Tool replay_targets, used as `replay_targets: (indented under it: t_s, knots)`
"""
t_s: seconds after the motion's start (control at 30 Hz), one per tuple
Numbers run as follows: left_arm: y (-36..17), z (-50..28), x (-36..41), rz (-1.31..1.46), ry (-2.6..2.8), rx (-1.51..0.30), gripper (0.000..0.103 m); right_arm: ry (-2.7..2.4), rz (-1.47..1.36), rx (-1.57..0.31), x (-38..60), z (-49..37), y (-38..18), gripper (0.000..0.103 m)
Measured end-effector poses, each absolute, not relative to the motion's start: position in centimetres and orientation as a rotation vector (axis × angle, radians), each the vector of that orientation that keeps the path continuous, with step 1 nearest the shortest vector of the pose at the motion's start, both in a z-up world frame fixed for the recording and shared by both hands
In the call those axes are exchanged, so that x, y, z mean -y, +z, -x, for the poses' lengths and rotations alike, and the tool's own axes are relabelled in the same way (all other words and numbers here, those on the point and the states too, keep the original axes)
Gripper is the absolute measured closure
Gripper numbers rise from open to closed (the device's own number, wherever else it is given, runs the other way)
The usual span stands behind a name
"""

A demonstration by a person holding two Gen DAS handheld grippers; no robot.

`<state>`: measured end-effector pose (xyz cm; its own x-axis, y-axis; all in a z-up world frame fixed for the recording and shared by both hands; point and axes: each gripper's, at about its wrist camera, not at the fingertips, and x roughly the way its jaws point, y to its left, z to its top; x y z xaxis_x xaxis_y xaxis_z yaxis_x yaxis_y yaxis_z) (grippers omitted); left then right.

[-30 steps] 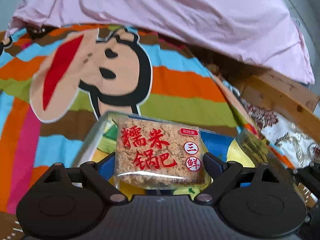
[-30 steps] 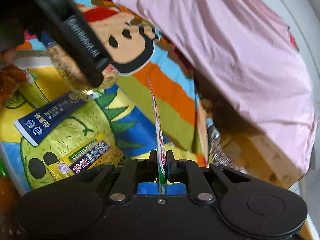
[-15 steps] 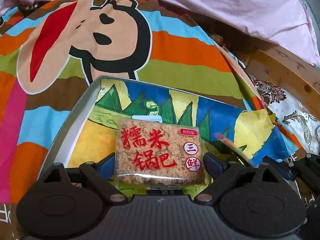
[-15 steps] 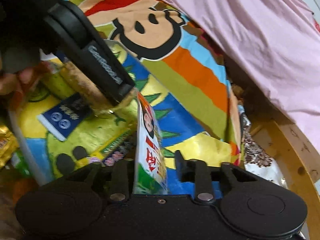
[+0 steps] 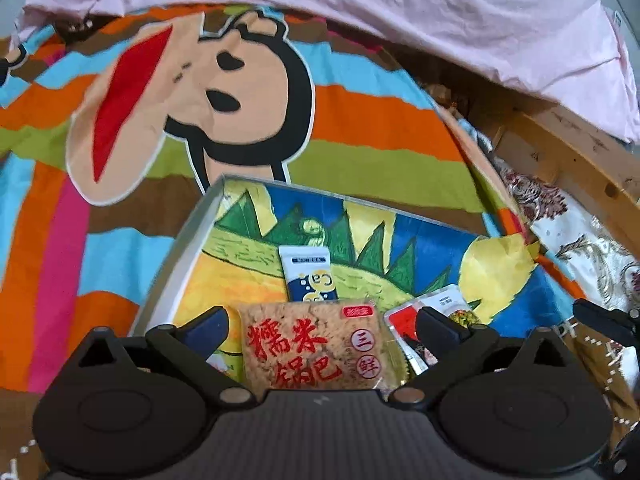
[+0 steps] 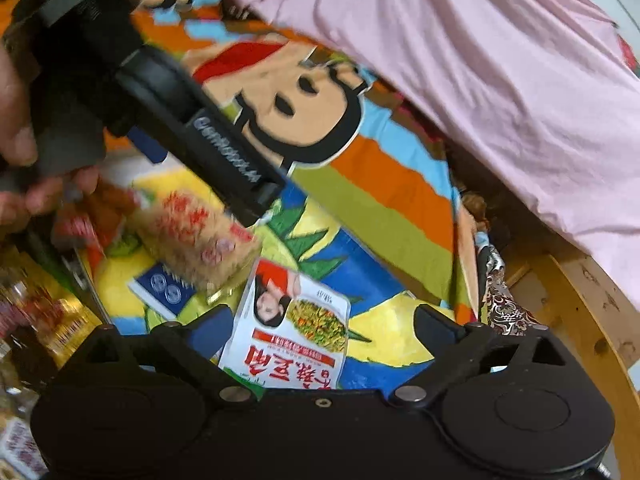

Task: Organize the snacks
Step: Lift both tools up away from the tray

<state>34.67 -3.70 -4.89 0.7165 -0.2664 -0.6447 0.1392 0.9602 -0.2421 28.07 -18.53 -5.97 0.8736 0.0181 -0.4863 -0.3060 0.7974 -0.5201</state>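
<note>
Both sets of jaws have just been opening. Right gripper clamped the white-and-red packet edge-on a second ago; now its fingers stand wide, and the packet lies flat in the tray between them, touching neither pad. Left gripper also went wider: the rice cracker pack sits between its fingers with gaps on both sides, not pressed. In the right wrist view that pack is blurred, just under the tip of the left gripper.

Readable text: the cracker pack has big red characters "糯米锅巴", plus "三鲜" in red circles. The white-and-red packet shows a person's picture, a dish photo and red characters, upside down and unclear to me. Lettering on the left gripper's finger is too blurred to read.

A blue-and-white sachet lies in the tray beyond the cracker pack; its print is too small to read. The tray rests on a striped cartoon bedsheet, with a pink quilt behind.
</note>
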Motion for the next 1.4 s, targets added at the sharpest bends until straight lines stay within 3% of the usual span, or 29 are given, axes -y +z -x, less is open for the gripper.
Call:
replay_targets:
  t_s: [0.23,0.6,1.0,1.4]
  knots:
    - [-0.9,-30.9,2.9,0.174,-0.209,-0.647,0.001,0.230,0.435,-0.313,21.1,-23.6,-1.4,0.001]
    - [5.0,-22.6,1.0,0.165,-0.181,-0.506,0.001,0.253,0.374,-0.052,21.8,-14.5,3.7,0.001]
    - [6.6,-12.1,-0.2,0.144,-0.163,-0.323,0.000,0.258,0.179,-0.024,23.2,-5.7,5.3,0.001]
    - [4.6,-5.2,-1.1,0.120,-0.139,-0.311,0.000,0.196,0.065,-0.079,23.5,-0.8,4.9,0.001]
